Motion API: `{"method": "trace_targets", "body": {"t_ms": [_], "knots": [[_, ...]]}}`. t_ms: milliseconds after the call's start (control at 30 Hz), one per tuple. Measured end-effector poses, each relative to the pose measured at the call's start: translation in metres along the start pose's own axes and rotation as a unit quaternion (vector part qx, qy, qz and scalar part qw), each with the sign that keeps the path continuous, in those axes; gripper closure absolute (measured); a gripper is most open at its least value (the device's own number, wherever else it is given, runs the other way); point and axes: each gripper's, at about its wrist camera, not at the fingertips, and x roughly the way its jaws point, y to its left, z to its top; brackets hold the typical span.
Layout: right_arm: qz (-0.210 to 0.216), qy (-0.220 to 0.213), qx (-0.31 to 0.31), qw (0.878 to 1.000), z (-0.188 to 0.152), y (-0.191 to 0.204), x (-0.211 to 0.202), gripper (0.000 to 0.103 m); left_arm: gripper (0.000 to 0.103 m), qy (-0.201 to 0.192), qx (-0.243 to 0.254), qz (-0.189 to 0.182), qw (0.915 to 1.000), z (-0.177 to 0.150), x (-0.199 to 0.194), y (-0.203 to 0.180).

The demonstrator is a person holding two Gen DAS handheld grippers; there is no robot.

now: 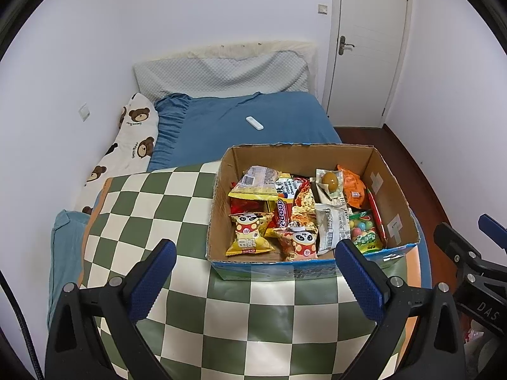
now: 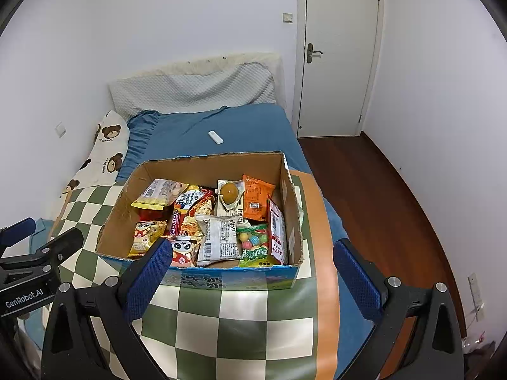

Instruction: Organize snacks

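A cardboard box (image 1: 393, 190) (image 2: 286, 209) full of several snack packets stands on a green-and-white checkered cloth (image 1: 164, 209) (image 2: 240, 319). Inside lie panda-print packets (image 1: 250, 234) (image 2: 145, 237), an orange packet (image 1: 353, 190) (image 2: 256, 196), a candy bag (image 1: 364, 231) (image 2: 253, 247), a grey packet (image 1: 332, 228) (image 2: 218, 240) and a packed egg (image 1: 329, 179) (image 2: 228, 191). My left gripper (image 1: 256, 266) is open and empty, just before the box's near wall. My right gripper (image 2: 253, 266) is open and empty, at the box's near right corner.
The cloth lies on a bed with a blue sheet (image 1: 253, 117) (image 2: 247, 126). A white remote (image 1: 254, 123) (image 2: 215, 136) lies on the sheet. A bear-print pillow (image 1: 126, 145) (image 2: 101, 152) is at the left wall. A white door (image 1: 370, 44) (image 2: 339, 50) and wooden floor (image 2: 380, 209) are at right.
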Motion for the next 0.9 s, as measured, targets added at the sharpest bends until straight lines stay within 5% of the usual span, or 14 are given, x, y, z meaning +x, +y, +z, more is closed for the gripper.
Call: {"method": "trace_targets", "body": {"t_ms": [900], "knots": [[0.003, -0.001, 0.003, 1.000, -0.0015, -0.0013, -0.0035, 0.000, 0.000, 0.001, 0.004, -0.006, 1.0000, -0.0010, -0.0013, -0.0022]]}}
